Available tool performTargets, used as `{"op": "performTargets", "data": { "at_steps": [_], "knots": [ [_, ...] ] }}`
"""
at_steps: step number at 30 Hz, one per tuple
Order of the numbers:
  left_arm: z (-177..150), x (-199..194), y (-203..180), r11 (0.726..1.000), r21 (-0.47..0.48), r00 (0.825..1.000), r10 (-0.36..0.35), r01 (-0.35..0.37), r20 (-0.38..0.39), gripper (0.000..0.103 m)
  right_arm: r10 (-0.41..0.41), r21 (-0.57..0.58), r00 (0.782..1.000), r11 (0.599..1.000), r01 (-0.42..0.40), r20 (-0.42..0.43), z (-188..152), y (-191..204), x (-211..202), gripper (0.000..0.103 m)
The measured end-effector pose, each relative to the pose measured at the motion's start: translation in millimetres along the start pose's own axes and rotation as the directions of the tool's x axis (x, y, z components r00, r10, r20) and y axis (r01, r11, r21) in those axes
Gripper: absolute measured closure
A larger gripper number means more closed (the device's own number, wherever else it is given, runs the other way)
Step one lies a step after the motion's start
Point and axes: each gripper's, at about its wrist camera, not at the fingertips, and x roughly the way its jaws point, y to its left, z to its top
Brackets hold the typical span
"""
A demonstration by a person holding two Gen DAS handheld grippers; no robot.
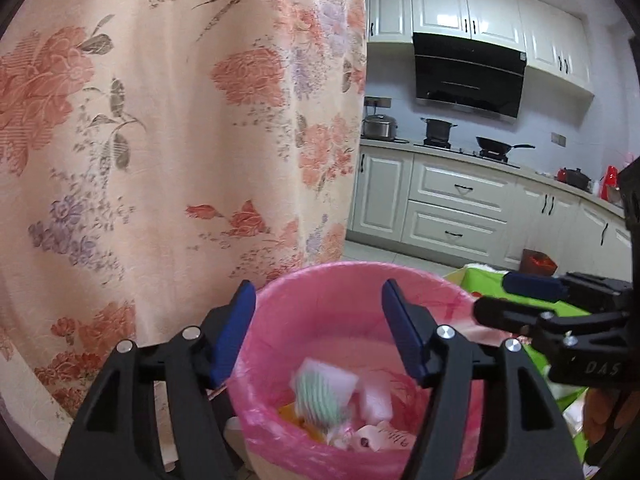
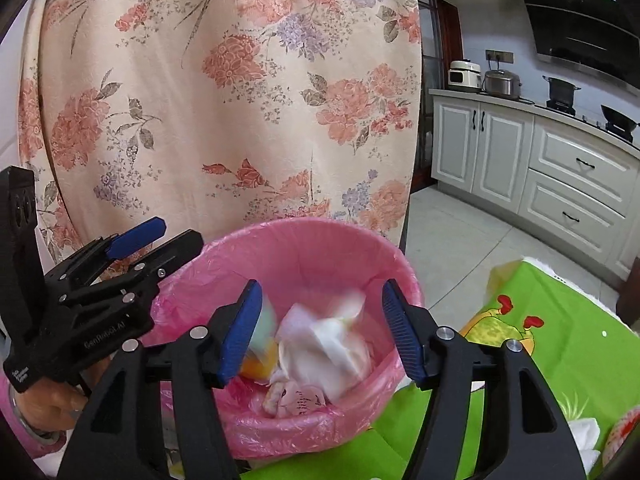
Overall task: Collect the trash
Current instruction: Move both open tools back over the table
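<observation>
1 pink-lined bin (image 2: pixel 304 248), 2 grippers (image 1: pixel 320 332) (image 2: pixel 322 328), 1 floral curtain (image 2: pixel 224 92)

You are in a home kitchen. White cabinets (image 1: pixel 452 204), a range hood (image 1: pixel 468 72) and pots on the stove (image 1: pixel 440 130) show it.

The pink plastic-lined round trash bin (image 1: pixel 360 344) stands in front of the hanging floral-print peach fabric curtain (image 1: pixel 180 120), with the table under a bright green cartoon-print cloth (image 2: pixel 560 344) just beside it on the right. Inside the bin lie a crumpled white tissue wad (image 2: pixel 324 348), a blurred green-striped white packet (image 1: pixel 320 392) and other scraps. Both grippers hang above the bin's mouth, jaws spread apart: the left black gripper with blue pads (image 1: pixel 318 336) on the left, the right black gripper with blue pads (image 2: pixel 322 330) beside it. Behind, to the right, white kitchen cabinets (image 1: pixel 452 208) carry pots (image 1: pixel 438 130).
</observation>
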Motion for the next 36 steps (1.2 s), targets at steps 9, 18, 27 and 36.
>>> {"op": "performTargets", "data": {
  "at_steps": [9, 18, 27, 36],
  "knots": [
    [-14, -28, 3, 0.997, -0.060, 0.999, 0.043, -0.044, -0.014, 0.016, -0.050, 0.013, 0.999, 0.999, 0.049, 0.023, -21, -5, -37, 0.043],
    [-31, -72, -29, 0.995, -0.097, 1.000, -0.002, -0.001, -0.029, 0.005, -0.146, 0.061, 0.987, 0.988, 0.142, 0.068, -57, -11, -113, 0.042],
    [-58, -104, -101, 0.993, -0.007, 0.989, -0.118, 0.118, -0.090, 0.005, -0.260, 0.167, 0.964, 0.954, 0.248, 0.050, -109, -44, -183, 0.039],
    [-81, -123, -189, 0.967, 0.079, 0.964, -0.231, 0.243, -0.134, 0.005, -0.421, 0.241, 0.906, 0.884, 0.400, 0.038, -161, -88, -251, 0.039]
  ]
}}
